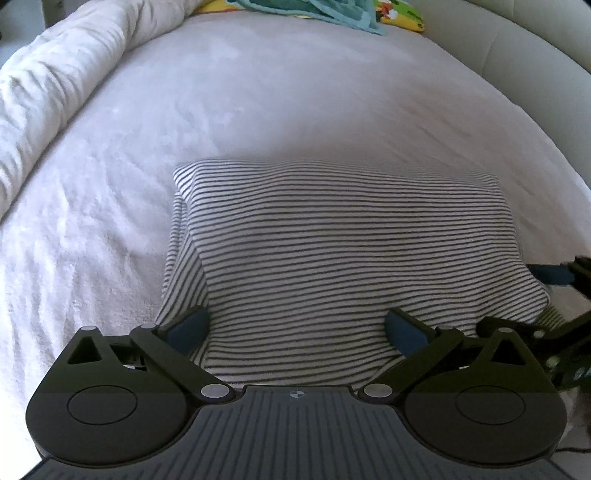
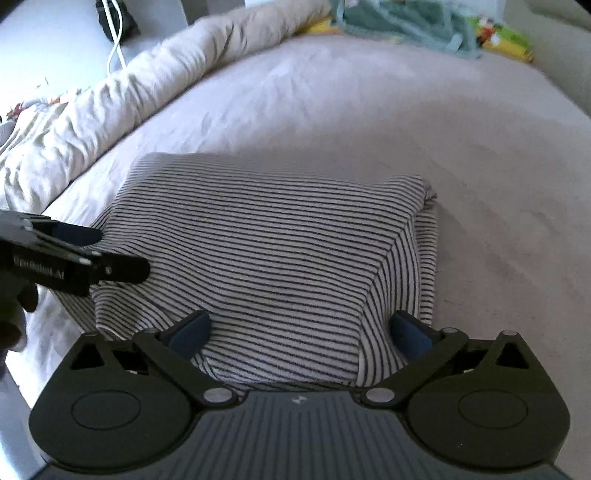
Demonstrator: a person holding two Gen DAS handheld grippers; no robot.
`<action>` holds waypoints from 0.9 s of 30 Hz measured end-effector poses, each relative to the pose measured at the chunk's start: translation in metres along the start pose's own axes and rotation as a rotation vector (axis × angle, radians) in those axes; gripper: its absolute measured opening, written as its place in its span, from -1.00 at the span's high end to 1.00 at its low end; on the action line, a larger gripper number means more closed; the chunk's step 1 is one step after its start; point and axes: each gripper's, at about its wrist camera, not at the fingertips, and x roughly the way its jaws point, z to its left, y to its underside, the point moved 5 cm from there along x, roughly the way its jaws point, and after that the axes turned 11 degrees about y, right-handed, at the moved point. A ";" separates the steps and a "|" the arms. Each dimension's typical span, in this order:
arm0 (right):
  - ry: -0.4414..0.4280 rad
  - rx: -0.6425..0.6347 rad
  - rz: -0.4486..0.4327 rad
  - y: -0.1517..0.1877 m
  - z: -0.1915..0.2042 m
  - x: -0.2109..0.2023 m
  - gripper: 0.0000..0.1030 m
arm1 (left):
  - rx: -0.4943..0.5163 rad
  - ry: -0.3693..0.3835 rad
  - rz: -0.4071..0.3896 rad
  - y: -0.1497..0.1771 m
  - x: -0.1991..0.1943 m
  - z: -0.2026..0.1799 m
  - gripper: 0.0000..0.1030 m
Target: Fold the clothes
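A black-and-white striped garment [image 1: 332,251] lies folded into a rough rectangle on the pale bed sheet [image 1: 258,110]; it also shows in the right wrist view [image 2: 266,251]. My left gripper [image 1: 295,328] is open, its blue pads wide apart over the garment's near left edge. My right gripper [image 2: 299,332] is open too, its pads straddling the near right edge. Neither holds the cloth. The right gripper shows at the right edge of the left wrist view [image 1: 554,280], and the left gripper shows at the left of the right wrist view [image 2: 74,254].
A rolled cream duvet [image 1: 55,92] runs along the left side of the bed. A teal cloth [image 1: 332,11] and a bright yellow-green item [image 1: 402,14] lie at the far end. A padded cream bed frame [image 1: 517,55] curves along the right. A white cable [image 2: 114,44] hangs at far left.
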 end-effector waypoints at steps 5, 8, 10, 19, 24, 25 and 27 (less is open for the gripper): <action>0.126 0.002 -0.083 0.006 -0.004 -0.018 -1.00 | -0.005 0.003 0.000 0.007 -0.017 0.010 -1.00; 0.133 0.040 -0.008 0.032 -0.014 0.006 -1.00 | 0.007 0.004 -0.004 0.010 -0.018 0.009 -1.00; 0.104 0.076 -0.005 0.033 -0.019 0.007 -1.00 | 0.005 0.007 0.001 0.008 -0.017 0.009 -1.00; 0.051 0.086 0.033 0.034 -0.027 0.010 -1.00 | -0.121 -0.015 -0.095 -0.029 -0.047 0.069 -1.00; -0.002 0.116 0.128 0.023 -0.037 0.005 -1.00 | -0.302 0.098 0.023 -0.023 -0.016 0.109 -1.00; -0.031 0.145 0.146 0.018 -0.042 0.000 -1.00 | -0.282 0.148 0.040 -0.023 -0.015 0.106 -1.00; -0.059 0.241 0.091 -0.002 -0.060 -0.017 -1.00 | -0.218 0.226 0.083 -0.022 -0.011 0.100 -1.00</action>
